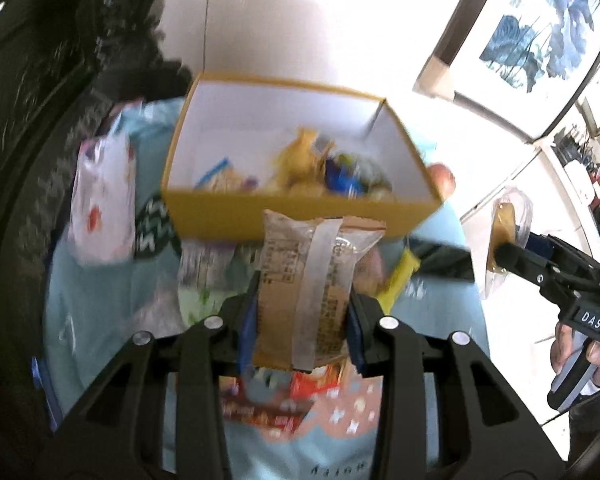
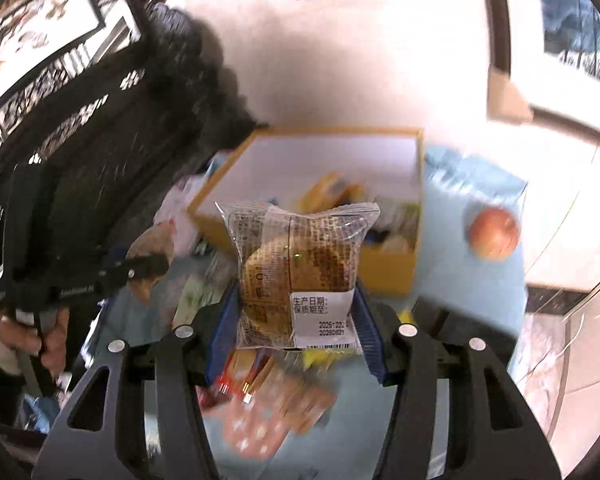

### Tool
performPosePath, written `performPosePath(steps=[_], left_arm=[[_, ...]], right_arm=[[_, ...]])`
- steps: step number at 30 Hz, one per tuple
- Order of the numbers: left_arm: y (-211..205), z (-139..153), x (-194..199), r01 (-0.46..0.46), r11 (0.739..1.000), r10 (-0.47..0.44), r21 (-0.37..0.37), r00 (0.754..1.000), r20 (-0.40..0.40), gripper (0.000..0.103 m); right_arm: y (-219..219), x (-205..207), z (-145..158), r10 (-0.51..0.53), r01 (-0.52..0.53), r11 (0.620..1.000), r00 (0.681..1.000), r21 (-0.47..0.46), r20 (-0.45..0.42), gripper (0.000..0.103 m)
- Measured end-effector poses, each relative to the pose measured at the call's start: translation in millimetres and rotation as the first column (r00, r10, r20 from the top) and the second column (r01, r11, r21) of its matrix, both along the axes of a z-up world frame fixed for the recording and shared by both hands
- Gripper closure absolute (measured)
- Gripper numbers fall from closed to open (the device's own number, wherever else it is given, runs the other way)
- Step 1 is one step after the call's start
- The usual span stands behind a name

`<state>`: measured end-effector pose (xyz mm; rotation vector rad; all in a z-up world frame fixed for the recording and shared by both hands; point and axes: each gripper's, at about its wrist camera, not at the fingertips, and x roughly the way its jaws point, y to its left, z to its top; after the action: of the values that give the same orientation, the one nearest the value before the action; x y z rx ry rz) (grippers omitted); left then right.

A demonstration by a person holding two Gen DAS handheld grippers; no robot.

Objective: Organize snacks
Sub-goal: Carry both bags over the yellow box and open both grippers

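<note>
Black fingers of the left gripper (image 1: 300, 312) pinch a brown snack packet (image 1: 312, 276) at lower centre, tilted down before the yellow box (image 1: 300, 210). Right gripper (image 2: 296, 320) fingers likewise clamp a clear-wrapped pastry (image 2: 296, 256), mid-frame, above the cluttered tabletop (image 2: 472, 292).

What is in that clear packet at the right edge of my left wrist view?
Observer: The clear packet holds a round brown pastry, with a white date label.
Operator: Is it gripped properly?
Observer: It looks so: the right gripper has its blue pads against both sides.
Operator: And the red thing behind the box?
Observer: A whole apple, lying on the blue cloth beside the box, apart from it.
</note>
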<state>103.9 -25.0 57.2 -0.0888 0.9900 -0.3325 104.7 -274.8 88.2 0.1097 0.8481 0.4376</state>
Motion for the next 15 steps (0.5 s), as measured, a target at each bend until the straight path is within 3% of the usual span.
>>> performPosePath(steps=[7,15], left_arm=[[-23.5,13.2,68.5,-0.058,0.998,0.06,-0.035,0.997,0.039,0.066],[-43.6,-12.9,132.2,-0.092,0.994,0.09,-0.059,0.996,-0.021,0.065]], right_arm=[[5.3,47.7,-2.9,-0.067,0.068,0.998,0.997,-0.016,0.029,0.048],[22.0,98.0,-24.8,-0.087,0.088,0.994,0.996,-0.064,0.008,0.048]])
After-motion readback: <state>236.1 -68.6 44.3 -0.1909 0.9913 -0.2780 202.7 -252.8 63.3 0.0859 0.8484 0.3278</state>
